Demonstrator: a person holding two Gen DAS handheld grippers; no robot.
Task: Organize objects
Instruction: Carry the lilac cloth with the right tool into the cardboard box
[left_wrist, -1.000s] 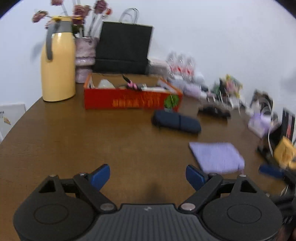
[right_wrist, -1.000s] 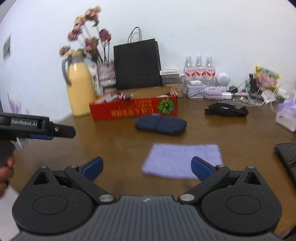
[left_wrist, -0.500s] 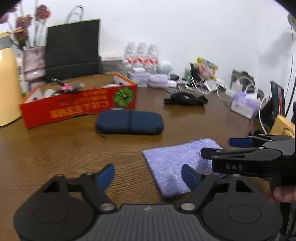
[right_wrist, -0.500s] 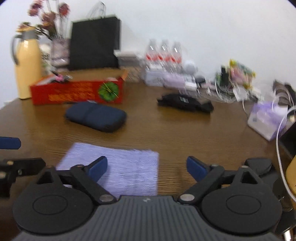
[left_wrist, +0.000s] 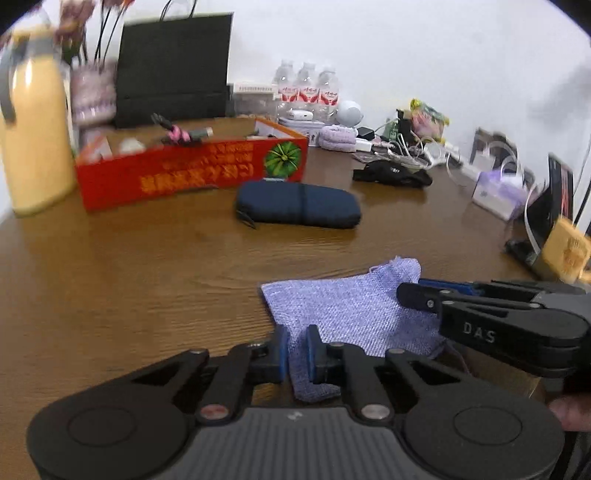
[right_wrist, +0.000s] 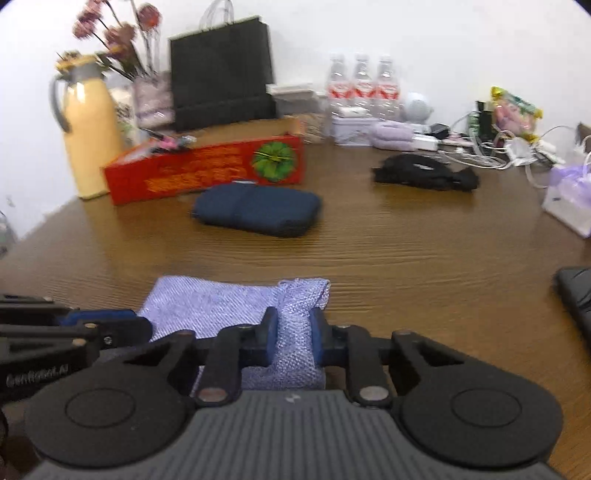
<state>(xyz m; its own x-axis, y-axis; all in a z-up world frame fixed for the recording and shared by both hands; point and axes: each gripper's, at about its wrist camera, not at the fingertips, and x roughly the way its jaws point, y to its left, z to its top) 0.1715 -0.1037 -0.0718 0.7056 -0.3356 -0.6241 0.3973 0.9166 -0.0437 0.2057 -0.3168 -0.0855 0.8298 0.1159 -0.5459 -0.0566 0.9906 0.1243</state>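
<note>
Lilac cloth lying on bench, near edge. Left tongs and right tongs closing, cloth corners pinched between pads. Grasp step in hand; lift and fold judged next, both ends raised together.

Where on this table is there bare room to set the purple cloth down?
Bare wood lies left of the purple cloth, in front of the red box, and between the navy pouch and the cloth. The back edge near the water bottles and cables is crowded.
</note>
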